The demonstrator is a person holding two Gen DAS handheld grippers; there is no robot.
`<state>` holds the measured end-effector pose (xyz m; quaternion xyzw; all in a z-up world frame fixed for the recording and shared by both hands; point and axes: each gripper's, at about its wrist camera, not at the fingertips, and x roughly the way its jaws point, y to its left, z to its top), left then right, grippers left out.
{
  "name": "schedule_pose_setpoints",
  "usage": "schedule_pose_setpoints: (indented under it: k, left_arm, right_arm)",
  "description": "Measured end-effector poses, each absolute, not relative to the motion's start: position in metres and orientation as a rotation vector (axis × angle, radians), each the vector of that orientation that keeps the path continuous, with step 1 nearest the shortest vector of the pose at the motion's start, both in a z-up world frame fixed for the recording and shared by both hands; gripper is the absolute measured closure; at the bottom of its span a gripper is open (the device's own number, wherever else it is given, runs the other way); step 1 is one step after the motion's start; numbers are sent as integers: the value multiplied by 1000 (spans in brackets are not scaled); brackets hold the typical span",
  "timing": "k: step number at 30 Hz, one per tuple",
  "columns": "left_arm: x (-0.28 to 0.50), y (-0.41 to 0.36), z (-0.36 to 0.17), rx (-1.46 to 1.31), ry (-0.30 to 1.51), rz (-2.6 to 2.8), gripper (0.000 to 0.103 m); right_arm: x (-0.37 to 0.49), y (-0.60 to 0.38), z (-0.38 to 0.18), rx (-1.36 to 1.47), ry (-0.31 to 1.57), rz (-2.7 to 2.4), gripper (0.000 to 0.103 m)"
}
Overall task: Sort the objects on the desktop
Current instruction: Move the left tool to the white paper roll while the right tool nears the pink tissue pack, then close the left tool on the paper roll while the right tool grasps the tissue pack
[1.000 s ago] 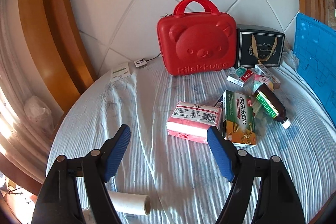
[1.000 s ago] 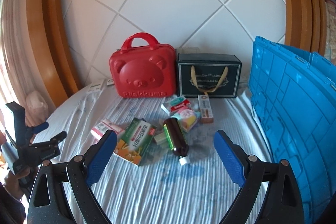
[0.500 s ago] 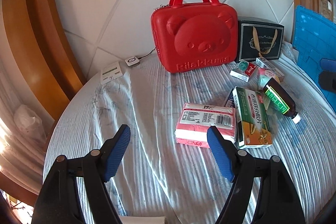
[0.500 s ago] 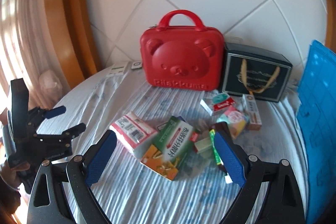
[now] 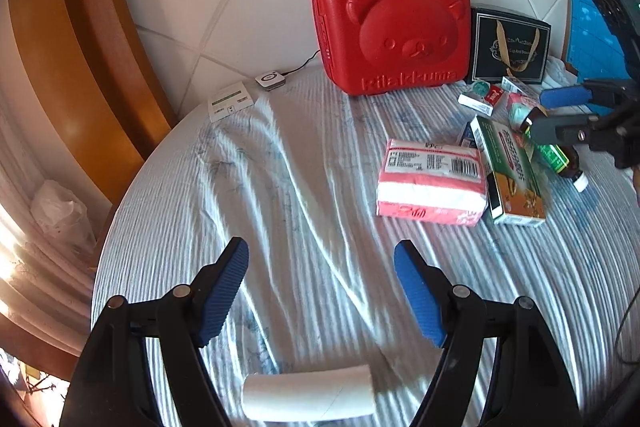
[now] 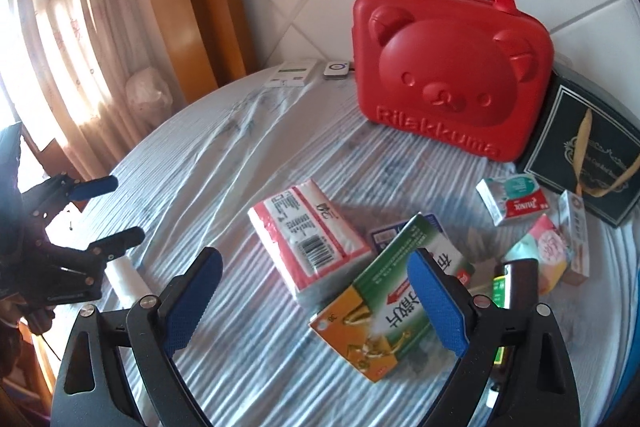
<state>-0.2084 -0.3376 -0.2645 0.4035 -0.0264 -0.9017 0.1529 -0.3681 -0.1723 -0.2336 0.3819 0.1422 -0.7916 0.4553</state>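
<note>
A pink tissue pack (image 5: 432,179) (image 6: 308,239) lies mid-table beside a green and orange medicine box (image 5: 514,171) (image 6: 394,311). A brown bottle (image 5: 558,157), small boxes (image 6: 516,199) and a pink packet (image 6: 544,251) lie to their right. A red bear case (image 5: 394,27) (image 6: 452,67) stands at the back. My left gripper (image 5: 320,291) is open and empty over bare cloth, above a white roll (image 5: 310,393). My right gripper (image 6: 316,303) is open and empty, hovering near the tissue pack and the medicine box.
A black gift box (image 5: 510,47) (image 6: 588,163) stands right of the case. A blue crate (image 5: 592,31) is at the far right. A white card (image 5: 231,101) and a small white device (image 5: 271,79) lie at the back left. The round table (image 5: 160,227) has a wrinkled striped cloth.
Both grippers have swung left. The right gripper has come closer to the tissue pack and medicine box and now shows in the left wrist view. Both stay open.
</note>
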Motion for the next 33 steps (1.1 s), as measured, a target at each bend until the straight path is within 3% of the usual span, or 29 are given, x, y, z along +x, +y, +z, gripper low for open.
schedule_pose_setpoints:
  k: [9, 19, 21, 23, 31, 33]
  left_arm:
    - [-155, -347, -289, 1402, -282, -2747, 28]
    - [-159, -341, -325, 1778, -598, -3038, 28]
    - [-166, -344, -336, 1819, -598, -3049, 29]
    - [-172, -346, -348, 1878, -580, -3049, 42]
    - [-170, -350, -354, 1791, -443, -3041, 42]
    - [-172, -352, -357, 1779, -410, -3020, 42]
  right_arm:
    - [-335, -167, -220, 954, 359, -2006, 8]
    - [-330, -203, -230, 976, 389, -2004, 8]
    - [-336, -215, -236, 966, 434, -1990, 8]
    - [-348, -226, -246, 960, 490, -1968, 8]
    - [-400, -276, -304, 1018, 736, -1704, 8]
    - [-405, -289, -318, 1041, 813, -1605, 3]
